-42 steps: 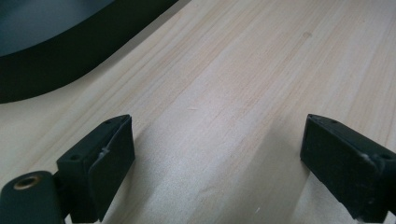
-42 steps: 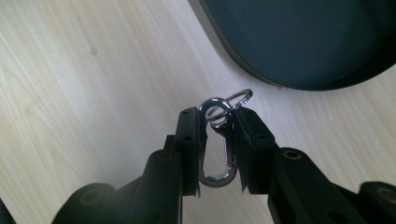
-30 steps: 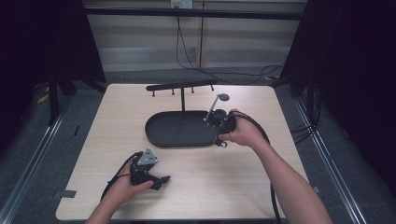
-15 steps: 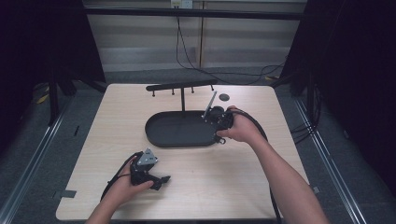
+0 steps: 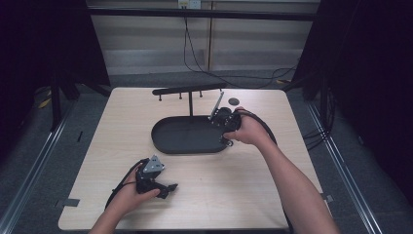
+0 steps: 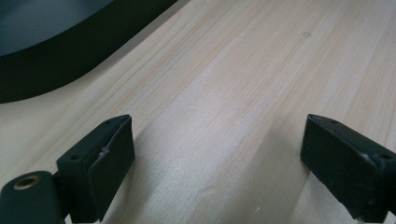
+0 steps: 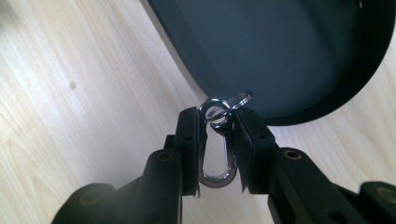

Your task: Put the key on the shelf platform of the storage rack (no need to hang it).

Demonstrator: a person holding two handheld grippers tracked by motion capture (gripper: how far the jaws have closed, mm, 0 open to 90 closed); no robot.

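A silver snap hook point(image 7: 219, 161) with a small ring at its top is pinched between the jaws of my right gripper point(image 7: 215, 120). That gripper point(image 5: 224, 137) hangs over the right end of a black oval tray point(image 5: 165, 142), and the hook sits just above the tray's rim point(image 7: 327, 105). My left gripper point(image 5: 168, 187) rests low over the table near the front left. Its jaws stand wide apart over bare wood point(image 6: 217, 140), with nothing between them.
A black rack point(image 5: 190, 90) with short pegs stands behind the tray. A small dark disc point(image 5: 234, 101) lies on the table at the back right. The tray's edge point(image 6: 56, 60) lies ahead of the left gripper. Cables trail from both grippers.
My right hand has turned a little at the tray's right end, so the grey strip above it now tilts more upright. The left gripper has stayed put.
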